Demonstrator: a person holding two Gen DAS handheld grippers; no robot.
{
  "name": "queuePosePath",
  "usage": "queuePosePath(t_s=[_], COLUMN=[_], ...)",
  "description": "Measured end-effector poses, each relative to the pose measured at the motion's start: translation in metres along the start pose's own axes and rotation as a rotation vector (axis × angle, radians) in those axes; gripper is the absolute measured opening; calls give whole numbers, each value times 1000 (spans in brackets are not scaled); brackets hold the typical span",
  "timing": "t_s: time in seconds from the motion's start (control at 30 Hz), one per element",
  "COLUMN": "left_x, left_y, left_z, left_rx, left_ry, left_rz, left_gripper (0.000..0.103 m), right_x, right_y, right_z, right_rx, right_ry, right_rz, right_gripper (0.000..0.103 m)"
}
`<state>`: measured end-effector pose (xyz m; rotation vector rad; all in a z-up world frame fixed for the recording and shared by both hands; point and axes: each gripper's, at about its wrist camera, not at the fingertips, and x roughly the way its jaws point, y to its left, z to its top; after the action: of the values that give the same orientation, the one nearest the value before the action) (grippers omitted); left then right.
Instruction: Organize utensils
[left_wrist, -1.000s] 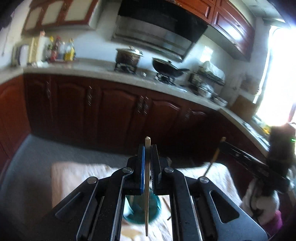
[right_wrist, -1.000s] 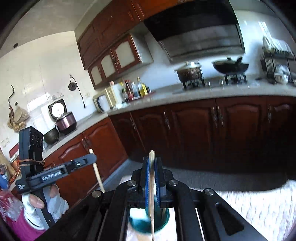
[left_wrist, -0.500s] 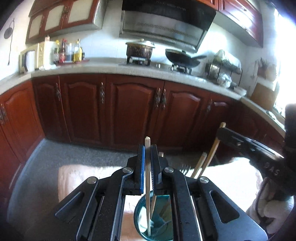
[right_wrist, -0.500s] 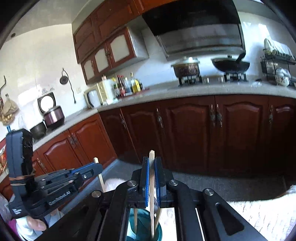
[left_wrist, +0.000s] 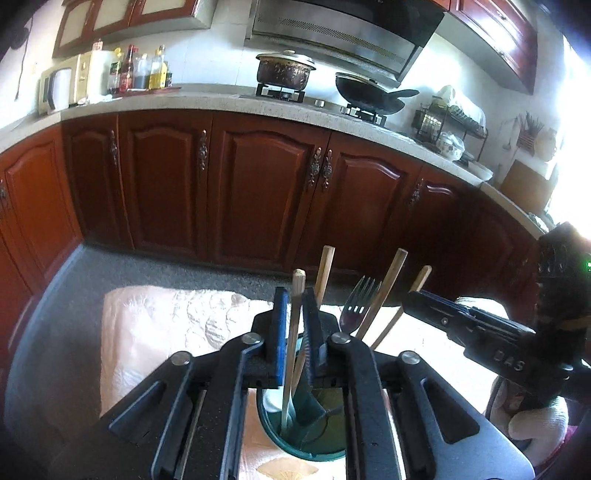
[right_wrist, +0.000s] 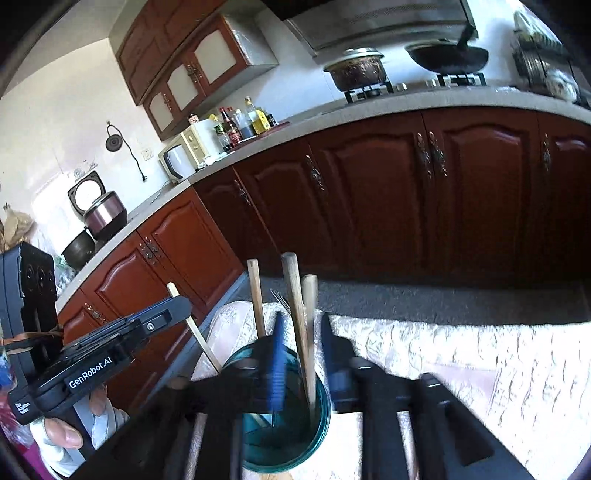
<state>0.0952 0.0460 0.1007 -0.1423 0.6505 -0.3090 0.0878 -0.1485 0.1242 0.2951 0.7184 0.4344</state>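
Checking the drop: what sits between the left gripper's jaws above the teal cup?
A wooden chopstick stands between the opening jaws, its lower end inside the teal cup; the left wrist view shows it.

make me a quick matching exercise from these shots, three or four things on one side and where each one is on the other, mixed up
Things:
1. fork
2. pot
3. microwave
4. teal cup

Places:
A. on the patterned cloth
B. on the counter, left of the bottles
C. on the stove, left of the wok
D. standing in the cup, tines up

Pairs: 1-D, 2-C, 3-B, 4-A
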Motion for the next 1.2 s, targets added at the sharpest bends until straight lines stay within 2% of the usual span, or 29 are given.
queuePosePath(t_s=[0.03, 0.07, 0.1, 0.33, 0.5, 0.77, 0.87, 1.2], left_x=[-1, -2, -3, -12, -22, -25, -27, -24], left_y=[1, 2, 2, 1, -10, -37, -45, -90], left_z=[-1, -3, -4, -16, -30, -52, -57, -77], left_rx=[-4, -11, -15, -30, 0, 46, 52, 116], left_ry=[4, 9, 11, 40, 51, 87, 93, 133], left_rz=[-3, -7, -9, 17, 51, 60, 52, 4], left_gripper=[23, 34, 37, 43, 60, 61, 62, 62], right_x=[-2, -5, -6, -19, -31, -51, -62, -97], right_y=[-2, -3, -3, -7, -5, -12, -18, -54], right_z=[-1, -3, -4, -15, -27, -55, -66, -98], right_rx=[9, 14, 17, 24, -4, -16, -2, 35], right_ry=[0, 1, 3, 15, 24, 54, 58, 97], right_rz=[6, 7, 7, -4, -48, -128, -150, -232], right_gripper=[29, 29, 29, 29, 29, 30, 35, 36])
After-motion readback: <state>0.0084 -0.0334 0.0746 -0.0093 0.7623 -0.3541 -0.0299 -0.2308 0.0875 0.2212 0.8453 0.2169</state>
